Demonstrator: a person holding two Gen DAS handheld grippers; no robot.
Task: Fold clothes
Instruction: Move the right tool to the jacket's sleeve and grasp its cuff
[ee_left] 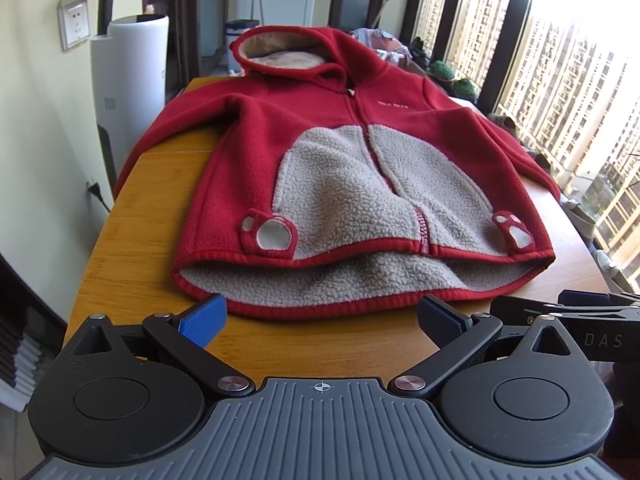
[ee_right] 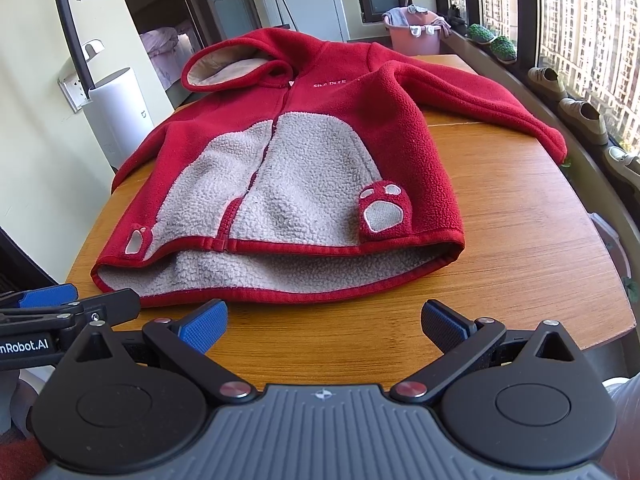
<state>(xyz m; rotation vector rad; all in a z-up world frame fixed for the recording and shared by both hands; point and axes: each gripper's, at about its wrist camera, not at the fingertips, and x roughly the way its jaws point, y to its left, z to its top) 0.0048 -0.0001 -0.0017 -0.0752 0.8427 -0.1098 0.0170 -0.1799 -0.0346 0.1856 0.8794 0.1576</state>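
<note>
A small red jacket (ee_left: 320, 128) with a hood (ee_left: 288, 48) lay flat on the wooden bench (ee_left: 132, 248), front side up and zipped. Its soft grey belly patch (ee_left: 360, 184) faced up, and its bottom hem (ee_left: 360, 304) lay just ahead of both tools.

The left tool (ee_left: 320, 320) hovered just short of the hem. Its two blue pads (ee_left: 202, 320) were spread wide apart and held nothing. The right tool (ee_right: 324, 322) sat beside it, also spread wide and holding nothing. Part of the right tool showed at the right edge of the left tool's view. No fold had been made yet, so the job looked like it was only starting.

The hem gaped, with the top layer lifted off the bottom layer. A tool that slid in there could pinch only one layer, and then the jacket would fold crooked or pull open. The fleece was thick and soft, so a small pinch might slip out.

The right sleeve (ee_right: 500, 108) stretched far off to the right of the right tool, and its cuff reached the bench edge. The left sleeve (ee_left: 180, 128) ran off to the left of the left tool, near that edge. A quick tug on the hem could drag a sleeve off the bench, and the jacket might slide after it.
</note>
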